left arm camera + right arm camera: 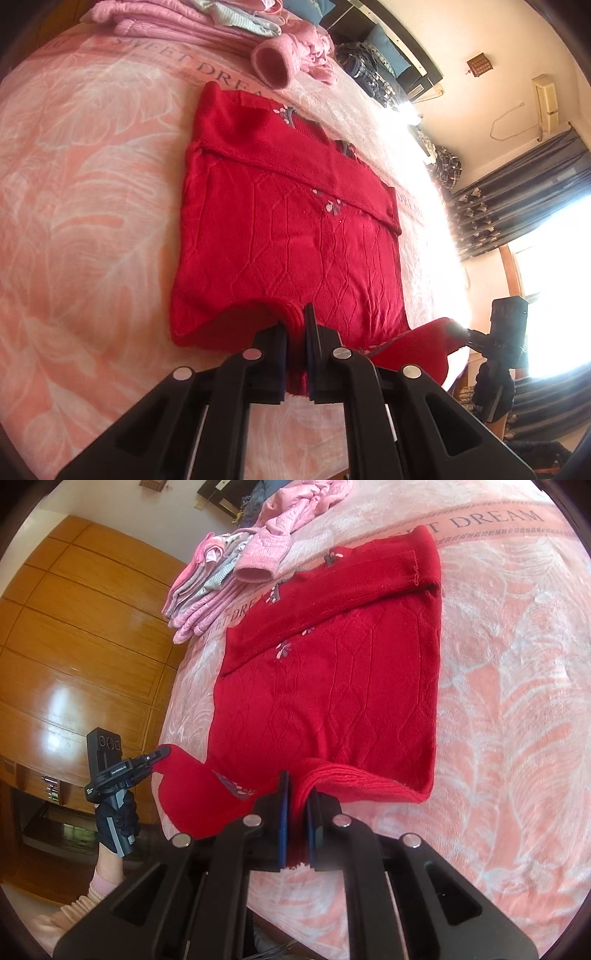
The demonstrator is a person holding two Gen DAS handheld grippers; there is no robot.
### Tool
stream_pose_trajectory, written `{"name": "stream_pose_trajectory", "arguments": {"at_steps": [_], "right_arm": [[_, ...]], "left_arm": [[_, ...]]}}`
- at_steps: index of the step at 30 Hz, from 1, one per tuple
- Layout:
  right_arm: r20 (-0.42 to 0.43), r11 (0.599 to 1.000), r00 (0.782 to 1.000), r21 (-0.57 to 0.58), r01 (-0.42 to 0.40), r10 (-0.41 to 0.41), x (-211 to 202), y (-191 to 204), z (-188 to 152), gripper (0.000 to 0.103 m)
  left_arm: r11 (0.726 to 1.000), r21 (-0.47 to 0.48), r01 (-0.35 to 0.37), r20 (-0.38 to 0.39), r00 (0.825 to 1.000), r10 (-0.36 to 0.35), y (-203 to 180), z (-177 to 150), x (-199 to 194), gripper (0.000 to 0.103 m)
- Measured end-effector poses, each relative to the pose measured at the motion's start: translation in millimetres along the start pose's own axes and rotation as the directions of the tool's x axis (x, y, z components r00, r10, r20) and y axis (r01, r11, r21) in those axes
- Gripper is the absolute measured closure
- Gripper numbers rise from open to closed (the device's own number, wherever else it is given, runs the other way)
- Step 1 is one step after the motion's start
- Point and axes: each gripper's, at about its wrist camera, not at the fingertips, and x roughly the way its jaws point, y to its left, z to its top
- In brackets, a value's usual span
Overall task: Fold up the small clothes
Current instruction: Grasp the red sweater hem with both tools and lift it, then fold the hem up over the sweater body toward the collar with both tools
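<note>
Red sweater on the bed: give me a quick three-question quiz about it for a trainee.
1. True or false: the left gripper is open and clear of the red sweater.
2. What lies past the sweater's far end? A: a pile of pink clothes. B: a laundry basket. C: a pair of shoes.
3. Which word printed on the bedspread can be read in full near the sweater?

Key: 1 false, it is shut on the sweater's near edge. 2 A. 3 DREAM.
</note>
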Motion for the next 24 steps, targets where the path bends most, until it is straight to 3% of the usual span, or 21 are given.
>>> {"name": "stream_pose_trajectory", "arguments": {"at_steps": [15, 20, 24], "right_arm": [[-0.032, 0.989, 0.999, 0.145, 0.009, -0.005, 42.8, -62.0, 99.8, 0.097], [-0.064, 0.971, 0.998, 0.237, 0.035, -0.020, 69.7, -92.2, 126.7, 0.095], [-0.090, 0.954, 0.995, 0.294, 0.058, -0.033, 85.1, -110.4, 134.8, 0.090]], "left_arm": [[0.995, -0.083, -0.060, -0.002, 0.998, 0.060, 31.5, 87.6, 58.3, 0.096], [0.982, -0.168, -0.082, -0.044, 0.996, 0.075, 57.2, 112.8, 90.6, 0.094], [0.959, -0.283, -0.019, -0.047, 0.999, 0.006, 78.5, 120.3, 99.9, 0.091]]}}
